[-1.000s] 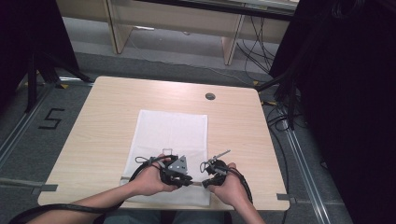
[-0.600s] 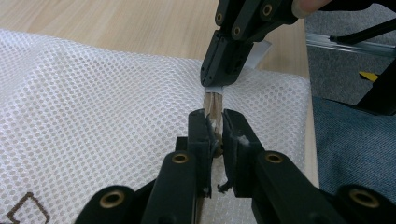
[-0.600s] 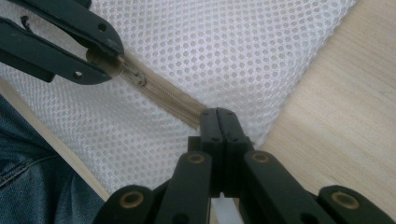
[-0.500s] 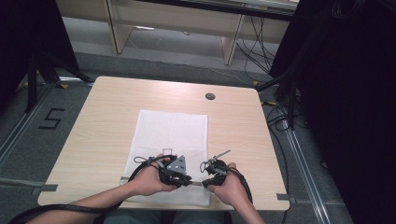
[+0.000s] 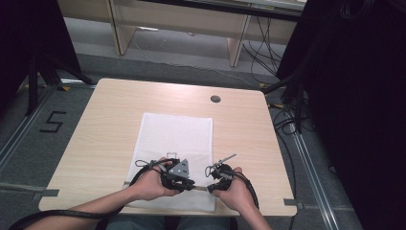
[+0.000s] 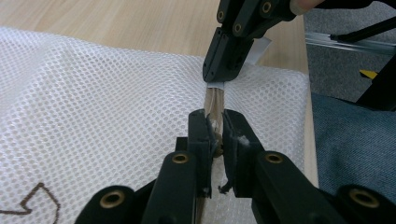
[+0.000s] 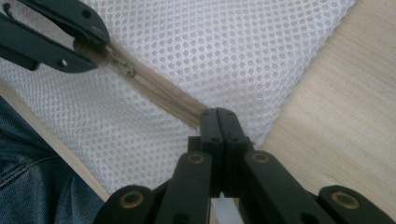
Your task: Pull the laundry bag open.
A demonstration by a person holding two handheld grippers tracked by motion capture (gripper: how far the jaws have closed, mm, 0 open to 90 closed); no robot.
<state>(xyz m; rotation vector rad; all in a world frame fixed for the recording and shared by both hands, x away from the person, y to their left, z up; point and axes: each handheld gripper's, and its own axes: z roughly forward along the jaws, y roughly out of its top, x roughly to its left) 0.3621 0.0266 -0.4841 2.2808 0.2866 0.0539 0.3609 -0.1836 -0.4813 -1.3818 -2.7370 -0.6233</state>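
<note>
Room: grey floor with a taped number five (image 5: pixel 51 122) far to the left of the mesh bag, a wooden desk frame (image 5: pixel 182 24) behind it, dark curtains at both sides.
Table: light wood table (image 5: pixel 105 124) with a small round hole (image 5: pixel 215 99) behind the mesh bag, toward the right.
Mesh bag: white mesh bag (image 5: pixel 174 139) lies flat in the middle of the table, its near end at the table's near edge; a brown stitched mark (image 6: pixel 39 198) sits on the mesh.
Zipper: beige zipper (image 7: pixel 159 91) runs along the near end of the mesh bag, stretched between the two grippers.
Left hand: left hand (image 5: pixel 148 184) rests over the near left part of the mesh bag and holds the left gripper.
Left gripper: left gripper (image 6: pixel 215 133) is at the near end of the mesh bag; its jaws are closed almost fully and pinch the zipper where the small metal slider sits.
Right gripper: right gripper (image 7: pixel 219 116) is just to the right of the left one, near the right corner of the mesh bag; its jaws are pressed together on the end of the zipper, and a white tag (image 7: pixel 223 211) shows below them.
Right hand: right hand (image 5: pixel 237 191) holds it at the right near corner of the mesh bag.
Lap: blue jeans (image 7: pixel 32 186) show below the near edge of the table, close to the mesh bag.
</note>
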